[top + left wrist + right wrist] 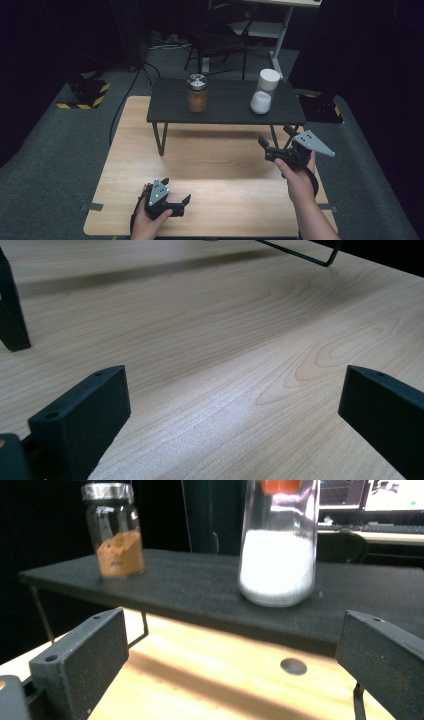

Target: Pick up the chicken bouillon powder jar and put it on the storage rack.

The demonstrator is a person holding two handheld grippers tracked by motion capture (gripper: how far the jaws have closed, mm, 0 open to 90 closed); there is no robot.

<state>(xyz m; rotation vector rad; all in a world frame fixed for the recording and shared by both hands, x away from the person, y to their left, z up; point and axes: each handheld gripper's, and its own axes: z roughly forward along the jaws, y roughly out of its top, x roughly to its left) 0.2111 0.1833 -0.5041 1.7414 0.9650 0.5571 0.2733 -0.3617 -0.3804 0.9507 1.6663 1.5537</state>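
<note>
In the high view a light wooden table (pixel 210 200) fills the lower middle of the frame, and a low black shelf (pixel 225 107) on thin metal legs stands across its far part. On the shelf, left of centre, is a glass jar of brown powder (pixel 197 93) with a silver lid; toward the right of the shelf is a jar of white powder (pixel 263 92) with a white cap. The two jars stand upright and well apart.

The left gripper (pixel 176 192) sits at the lower left of centre, held in the person's left hand (pixel 150 222) low over the bare wood, its jaws spread with nothing between them. In the left gripper view the jaws frame only wood grain, with one shelf leg (pixel 12 315) at the upper left.

The right gripper (pixel 274 137) is at the right of the frame, held by the right hand (pixel 297 180) just in front of the shelf's right end, jaws spread and empty. In the right gripper view the white jar (pixel 278 550) stands at upper centre between the jaws' lines, and the brown jar (pixel 114 530) at upper left
</note>
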